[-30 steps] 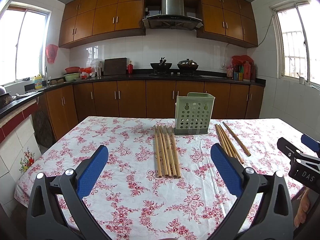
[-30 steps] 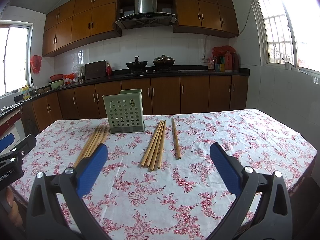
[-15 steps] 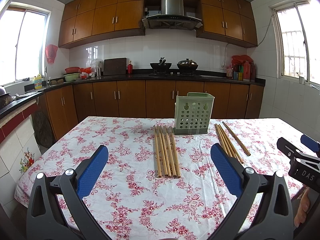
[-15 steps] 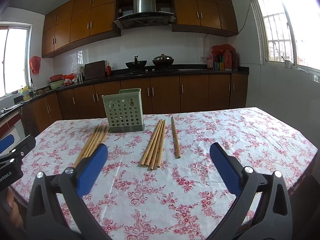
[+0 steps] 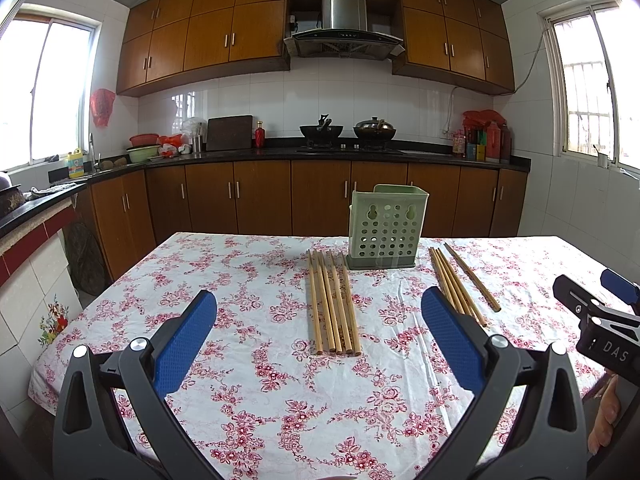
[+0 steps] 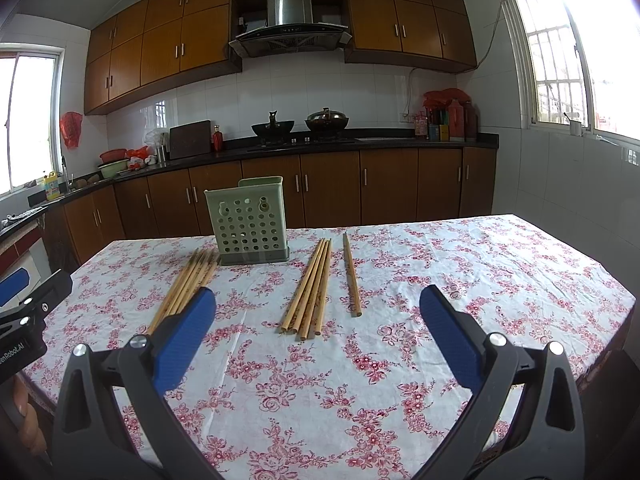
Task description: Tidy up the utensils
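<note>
Left wrist view: left gripper (image 5: 319,322) hangs over the near part of the floral tablecloth (image 5: 256,392), jaws spread wide with nothing between them.
Chopsticks, left bundle: left bundle of chopsticks (image 5: 333,303) lies flat ahead of that gripper, side by side, far ends just left of the green perforated holder (image 5: 385,229).
Chopsticks, right side: right bundle (image 5: 456,286) and a single loose chopstick (image 5: 472,277) lie right of the holder; the bundle's near ends pass behind the blue pad.
Edge of frame: right gripper (image 5: 600,312) is only partly seen here, cut by the border.

Right wrist view: the right gripper, seen in full (image 6: 318,320), is likewise released and empty, raised above the cloth.
Layout: holder (image 6: 249,221) stands upright at the far middle; the right bundle (image 6: 309,290) and the single stick (image 6: 351,275) lie nearly straight ahead, the left bundle (image 6: 188,286) off to the left.

Step in hand: likely the start, as no chopstick shows in the holder and neither gripper touches anything.
Next move: probably lowering one gripper over a bundle and closing across the sticks, which sit low on the cloth and may roll or scatter.
Hard to tell: holder's inside is not visible from either camera; the person shows only as fingers at the borders.
</note>
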Tool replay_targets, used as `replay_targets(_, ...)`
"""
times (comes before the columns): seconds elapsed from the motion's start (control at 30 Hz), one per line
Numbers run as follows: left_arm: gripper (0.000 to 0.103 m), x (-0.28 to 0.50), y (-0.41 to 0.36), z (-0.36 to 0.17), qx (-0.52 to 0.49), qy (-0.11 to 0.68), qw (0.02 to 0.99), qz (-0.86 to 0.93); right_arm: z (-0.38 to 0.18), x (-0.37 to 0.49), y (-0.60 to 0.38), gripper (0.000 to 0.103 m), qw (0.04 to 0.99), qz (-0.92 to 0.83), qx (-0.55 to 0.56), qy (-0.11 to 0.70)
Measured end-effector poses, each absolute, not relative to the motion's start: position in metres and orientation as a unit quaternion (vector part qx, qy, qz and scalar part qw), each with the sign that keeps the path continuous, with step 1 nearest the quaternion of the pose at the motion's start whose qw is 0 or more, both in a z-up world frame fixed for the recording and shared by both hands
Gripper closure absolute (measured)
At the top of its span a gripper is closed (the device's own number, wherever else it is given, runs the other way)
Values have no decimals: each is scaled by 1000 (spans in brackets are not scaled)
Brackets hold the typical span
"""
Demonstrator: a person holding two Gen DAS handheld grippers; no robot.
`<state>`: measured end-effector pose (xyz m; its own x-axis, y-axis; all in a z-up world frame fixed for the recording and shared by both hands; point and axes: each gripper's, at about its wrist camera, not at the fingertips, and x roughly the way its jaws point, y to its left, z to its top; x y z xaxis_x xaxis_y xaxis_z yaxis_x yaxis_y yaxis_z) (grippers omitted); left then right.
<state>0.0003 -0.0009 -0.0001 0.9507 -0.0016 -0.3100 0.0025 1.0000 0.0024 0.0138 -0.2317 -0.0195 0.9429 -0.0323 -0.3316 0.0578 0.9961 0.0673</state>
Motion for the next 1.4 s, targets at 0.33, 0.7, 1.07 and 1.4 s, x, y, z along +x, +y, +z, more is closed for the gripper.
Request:
replay_targets(0.33, 2, 0, -1, 0, 1, 157, 988, -1, -19, 13, -232, 4, 985, -23, 39, 168)
replay_targets(0.7, 2, 0, -1, 1, 1, 158, 987, -1, -20, 13, -233, 4, 985, -23, 39, 169)
replay_targets(1.07, 2, 39, 11, -21, -21, 224, 974, 30, -28, 56, -251, 4, 971, -42, 62, 225)
replay_targets(1.4, 2, 120, 62, -37, -81, 354, 931, 42, -59, 184, -299, 43, 918, -60, 104, 379)
